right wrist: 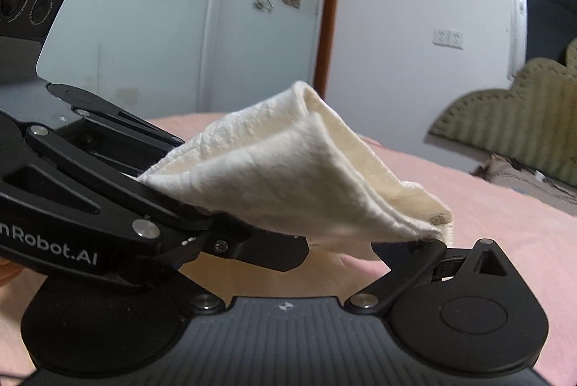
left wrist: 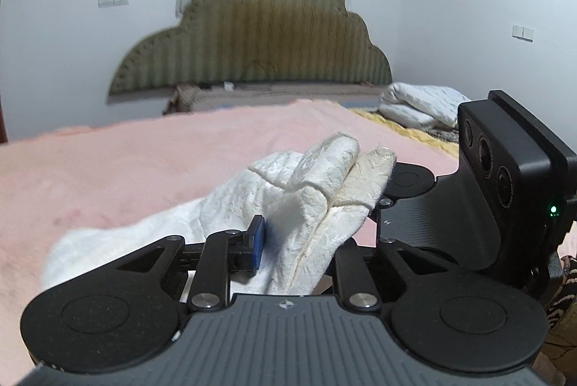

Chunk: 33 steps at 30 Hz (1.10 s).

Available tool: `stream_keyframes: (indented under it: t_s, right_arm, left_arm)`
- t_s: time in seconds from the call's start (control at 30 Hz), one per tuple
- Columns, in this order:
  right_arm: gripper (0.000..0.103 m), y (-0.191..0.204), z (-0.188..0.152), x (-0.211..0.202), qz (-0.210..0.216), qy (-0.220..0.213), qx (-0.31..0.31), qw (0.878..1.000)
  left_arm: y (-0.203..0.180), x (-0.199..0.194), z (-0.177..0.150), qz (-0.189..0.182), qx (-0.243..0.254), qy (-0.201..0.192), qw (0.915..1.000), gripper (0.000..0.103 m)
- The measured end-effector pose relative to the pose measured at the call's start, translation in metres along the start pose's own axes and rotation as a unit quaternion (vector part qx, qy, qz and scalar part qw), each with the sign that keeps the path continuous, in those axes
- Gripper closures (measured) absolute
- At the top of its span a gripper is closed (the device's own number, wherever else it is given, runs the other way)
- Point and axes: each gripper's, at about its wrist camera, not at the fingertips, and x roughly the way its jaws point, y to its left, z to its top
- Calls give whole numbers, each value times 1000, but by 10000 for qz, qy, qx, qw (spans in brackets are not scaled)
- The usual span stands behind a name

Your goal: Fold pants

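Note:
The white textured pants [left wrist: 306, 191] lie bunched on the pink blanket [left wrist: 144, 162], with one folded end lifted. My left gripper [left wrist: 297, 242] is shut on that lifted fold. Its blue pad [left wrist: 258, 242] presses the cloth, which hides the other finger. My right gripper [left wrist: 382, 205] is close on the right, at the fold's cream edge. In the right wrist view the pants [right wrist: 288, 177] form a tent over my right gripper [right wrist: 335, 252]. Its jaws are spread wide, and the cloth corner rests on the right fingertip [right wrist: 436, 242]. The left gripper [right wrist: 202, 202] crosses in from the left and hides the other finger.
The pink blanket [right wrist: 505, 260] covers the bed all around. A padded olive headboard [left wrist: 252, 43] stands against the far wall. A folded white quilt [left wrist: 418, 105] lies at the bed's far right. A wardrobe with flower-patterned doors [right wrist: 162, 7] stands beyond the bed.

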Motion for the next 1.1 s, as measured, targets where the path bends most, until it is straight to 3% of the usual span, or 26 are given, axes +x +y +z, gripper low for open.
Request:
stream_keyframes:
  t_s: [0.23, 0.33, 0.37, 0.5, 0.6, 0.67, 0.8, 0.9, 0.97, 1.1]
  right_arm:
    - [0, -10, -21, -4, -229, 522, 100, 9983]
    - [0, -15, -26, -18, -337, 755, 197, 9964]
    - [0, -18, -28, -26, -416, 835, 177, 9955]
    - [0, -24, -36, -53, -692, 1238, 112, 9898]
    - [0, -30, -37, -70, -1147, 1374, 263, 9835]
    - [0, -33, -34, -81, -1475, 1307, 449, 9794]
    - [0, -36, -20, -96, -1845, 792, 960, 9749]
    - [0, -33, -10, -91, -1753, 432, 1063, 9778]
    - [0, -25, -3, -82, -1676, 324, 1008, 9802]
    - [0, -10, 1, -59, -1495, 377, 1005, 9829]
  left_arm:
    - [3, 34, -15, -255, -165, 484, 9984, 71]
    - [7, 40, -22, -349, -168, 683, 9969, 61]
    - [7, 38, -24, -412, -213, 737, 9962, 56]
    - [1, 35, -34, -308, -78, 837, 9960, 55]
    - [-2, 29, -39, -320, 18, 871, 9957, 49]
    - [-4, 24, -41, -393, 71, 809, 9959, 41]
    - [-13, 18, -41, -396, 366, 729, 9959, 36]
    - [-16, 8, -44, -575, 506, 762, 9941, 34]
    - [-15, -5, -48, -639, 627, 728, 9933, 26]
    - [2, -36, -54, -130, 770, 322, 9964, 21]
